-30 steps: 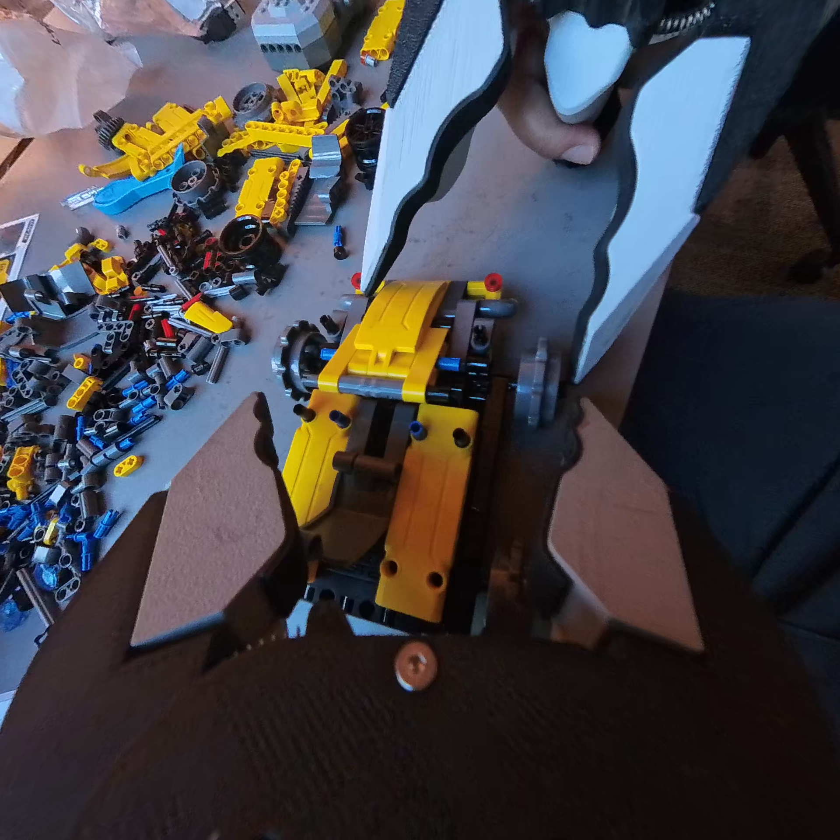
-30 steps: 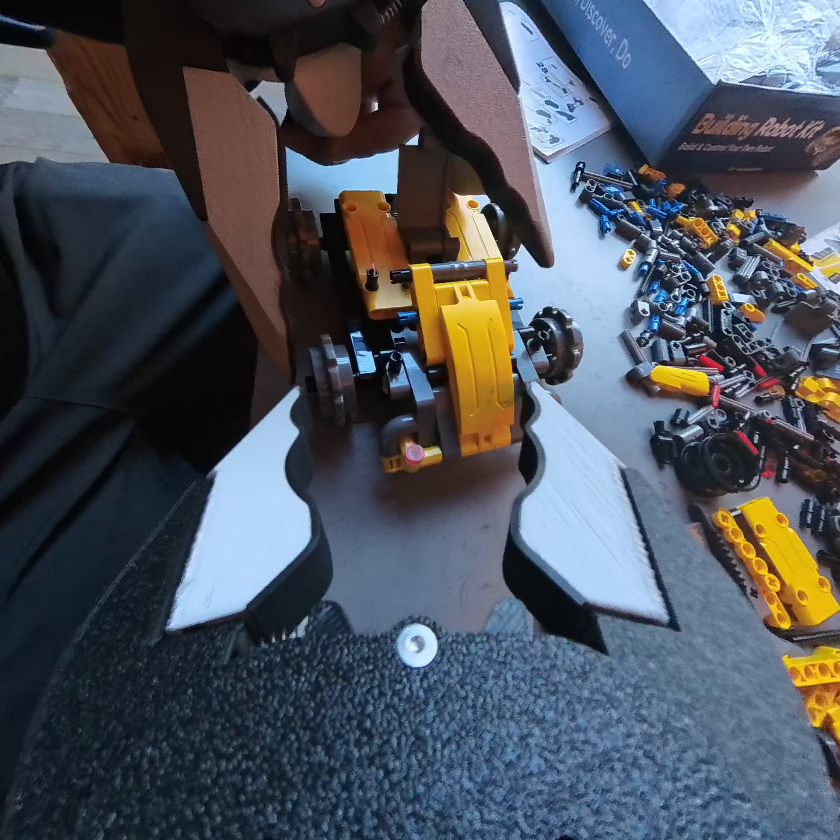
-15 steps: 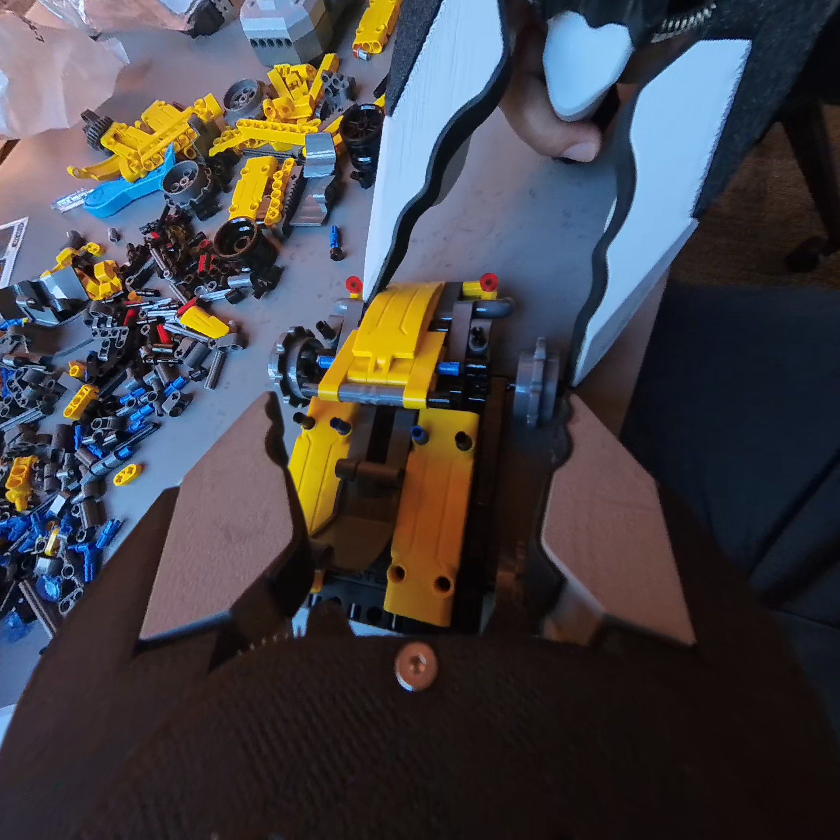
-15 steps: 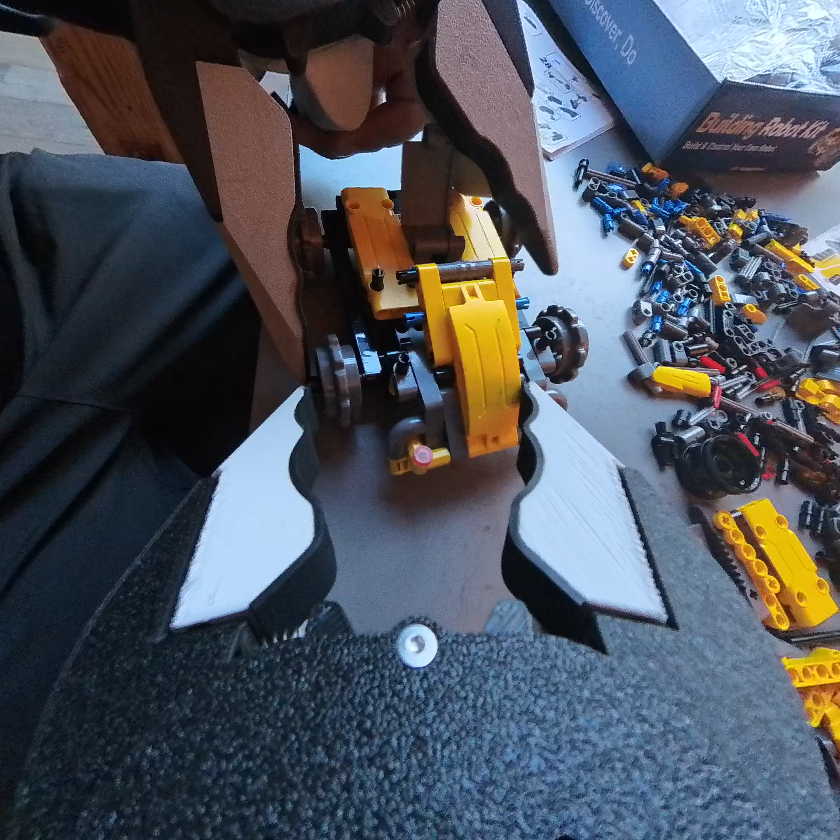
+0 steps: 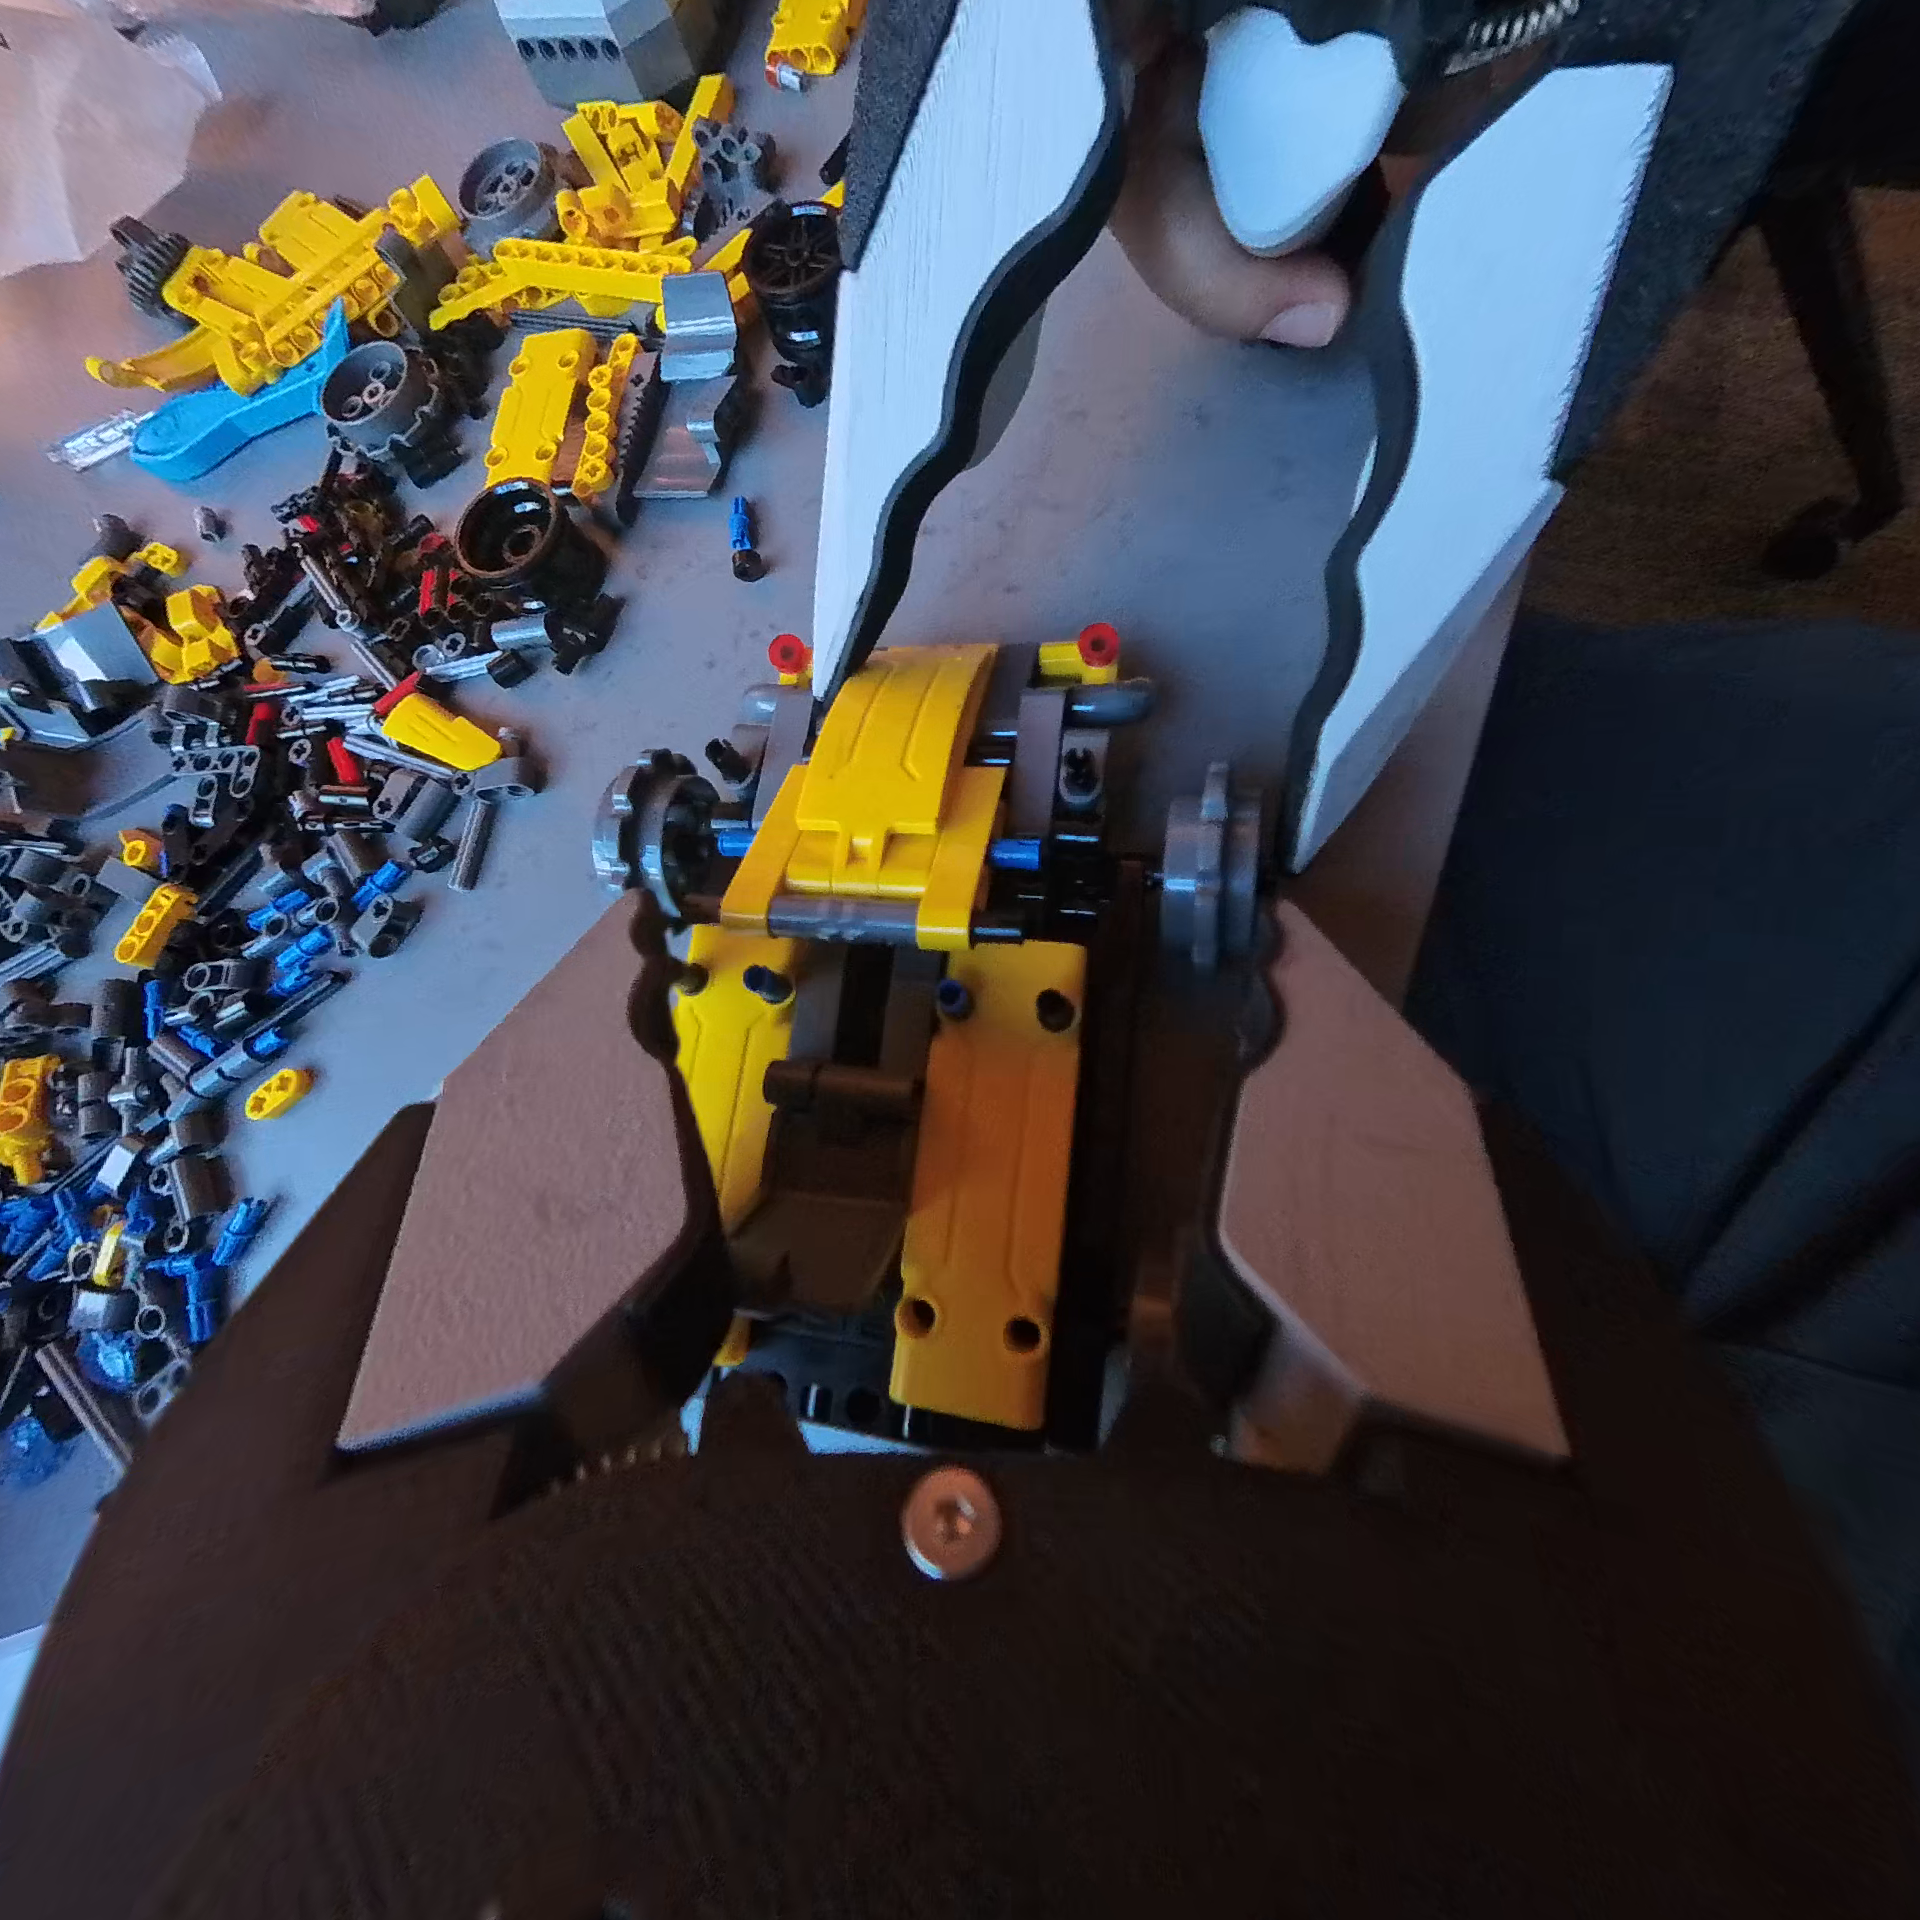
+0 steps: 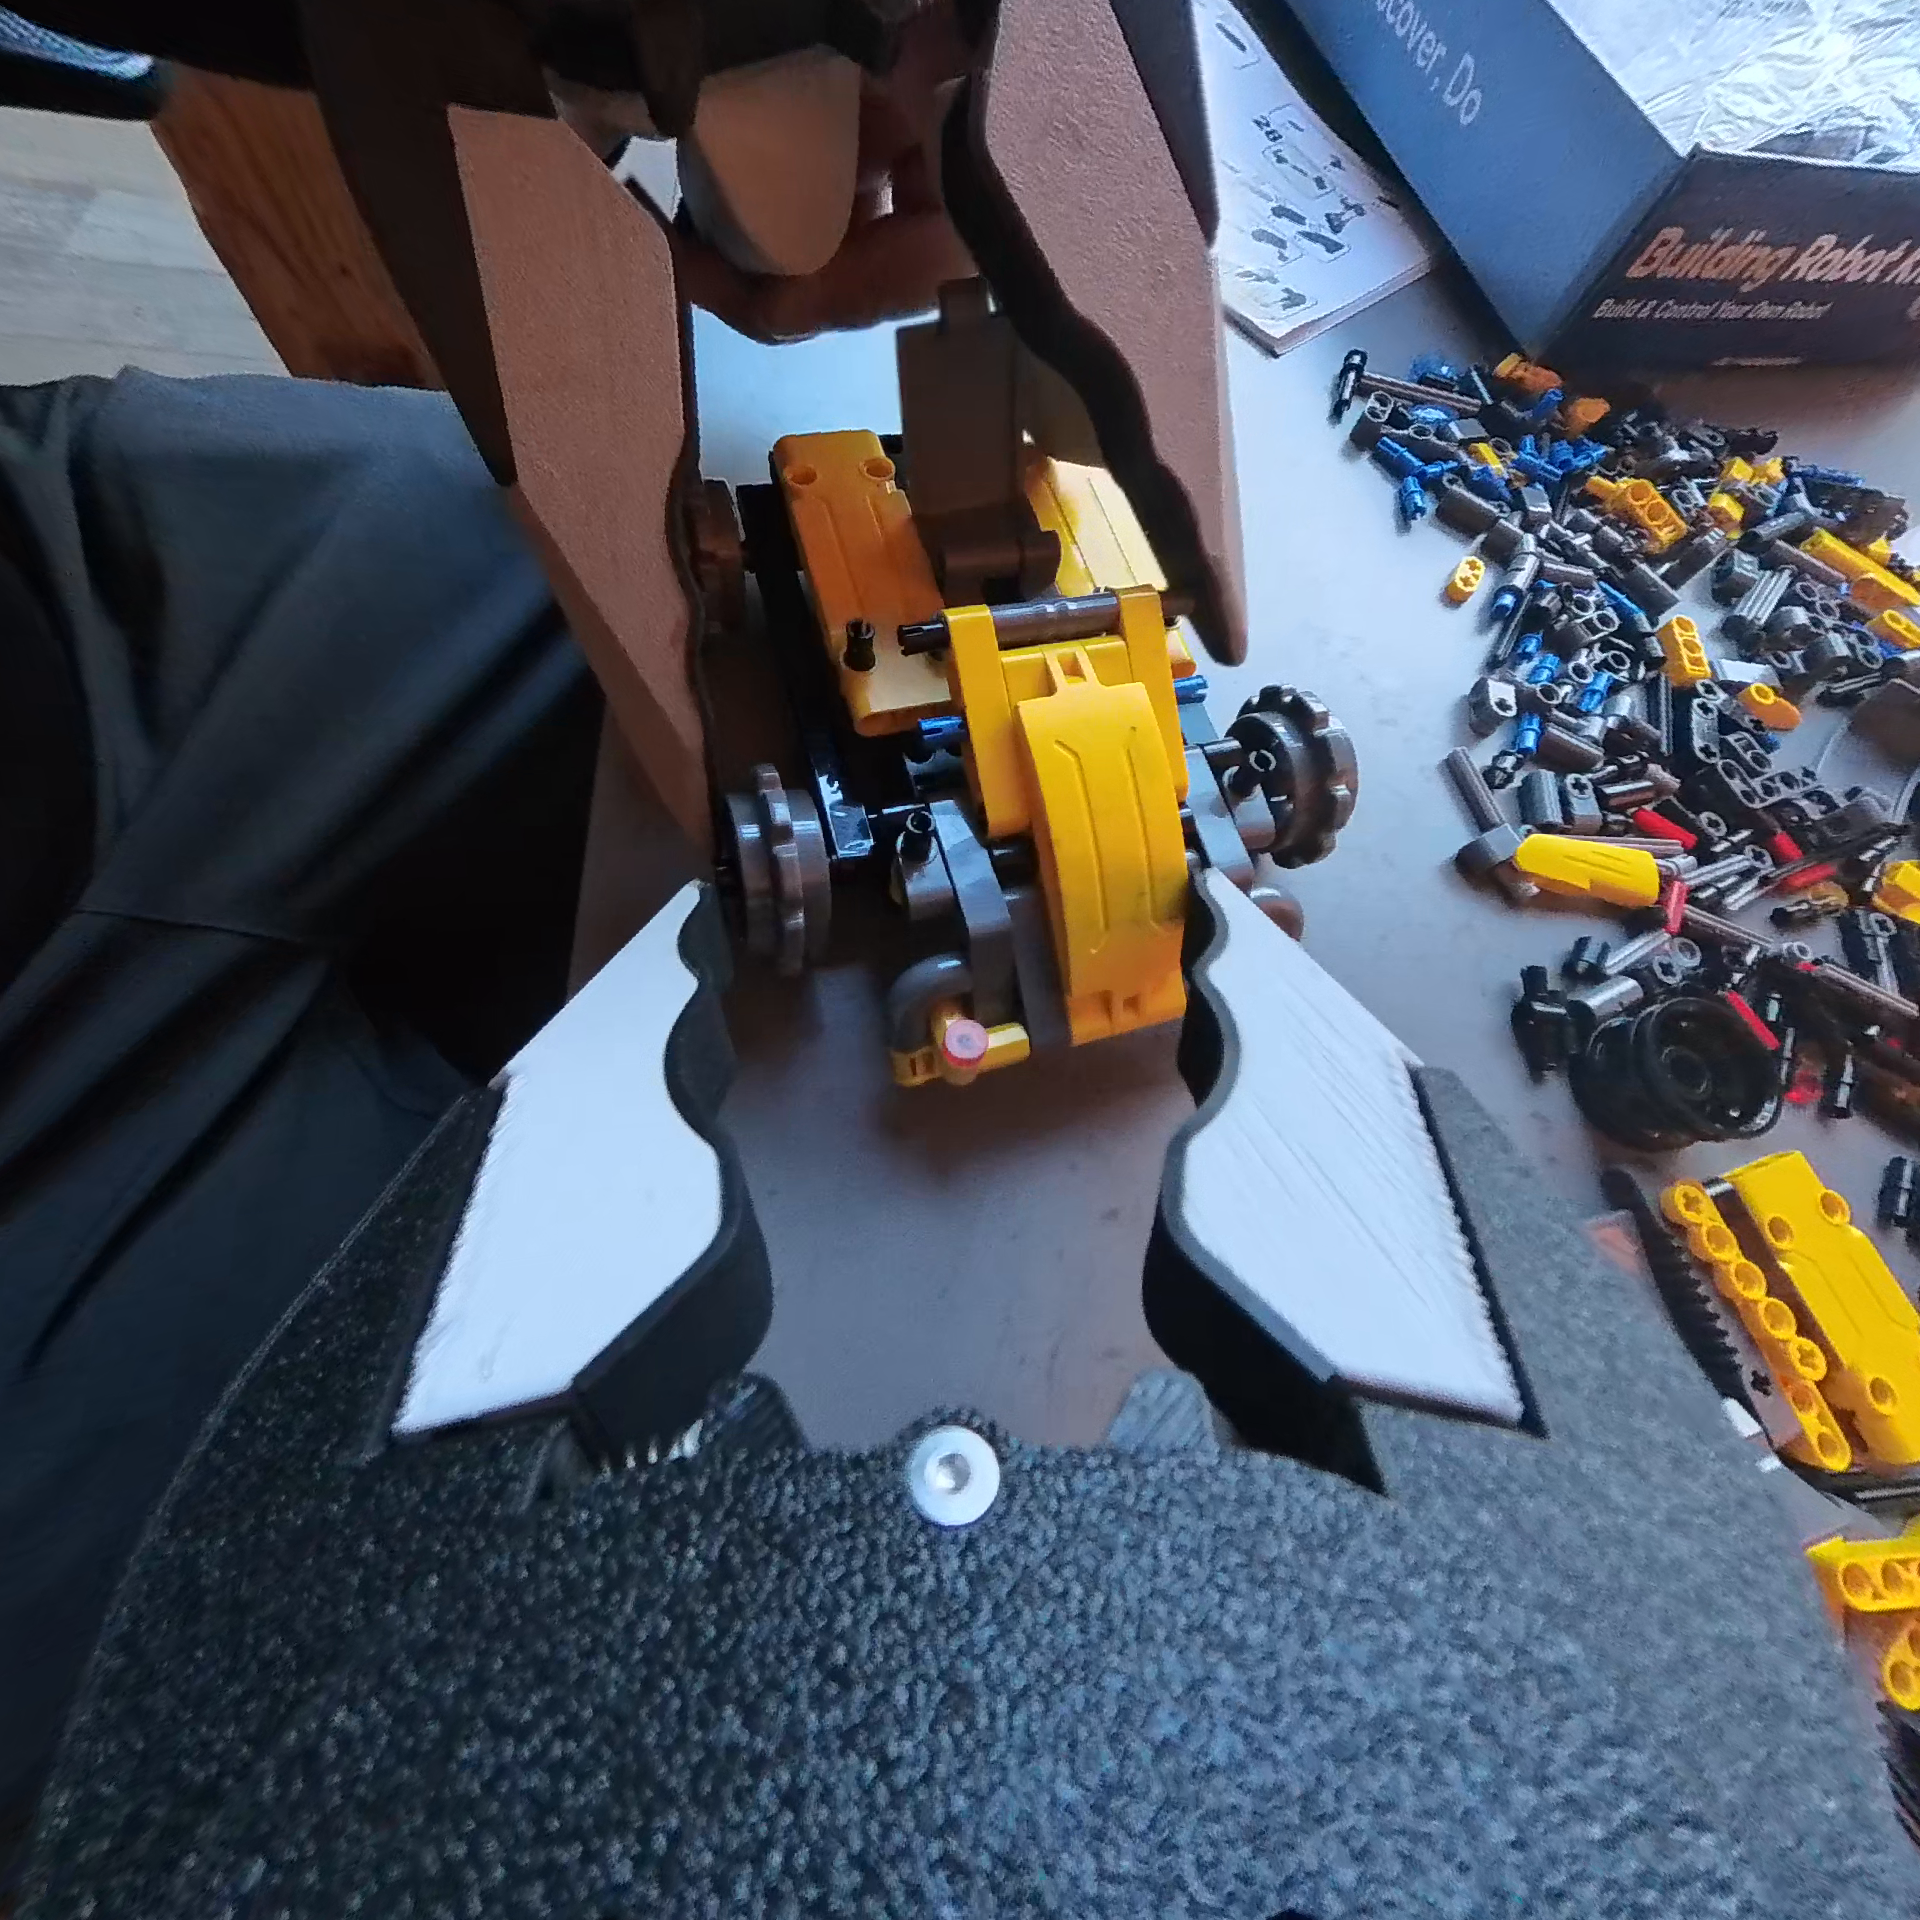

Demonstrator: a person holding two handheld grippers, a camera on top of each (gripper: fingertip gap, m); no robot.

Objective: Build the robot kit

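- My left gripper (image 5: 951, 925): brown fingers spread wide, one on each side of the yellow brick vehicle (image 5: 894, 997). The left finger (image 5: 540, 1226) lies against the yellow side panel; the right finger (image 5: 1371, 1195) sits just beside the grey right wheel (image 5: 1210, 878). Whether the pads actually press the model, I cannot tell.
- My right gripper (image 6: 951, 904): white fingers also apart, reaching the vehicle's front end from the opposite side. One tip touches the curved yellow hood (image 6: 1101, 873); the other tip sits right by the grey gear wheel (image 6: 774, 868). No firm clamp visible.
- Change from a second ago: left gripper has advanced along the model, its fingers now flanking more of the body. The right gripper has closed in on the hood. The vehicle has stayed in place on the table.
- Vehicle: upright on the grey table (image 5: 1122, 499), near its edge, between the two grippers. Yellow panels over a black and grey frame, blue pins, two red-tipped studs at the front, toothed dark hub (image 5: 655, 831) on its left side.
- Left of the vehicle in the left wrist view: loose-parts pile (image 5: 260, 779), yellow beams, black tyres, a blue curved piece (image 5: 239, 431).
- Far right in the right wrist view: dark blue box (image 6: 1621, 177) and an instruction booklet (image 6: 1299, 229) beyond the parts.
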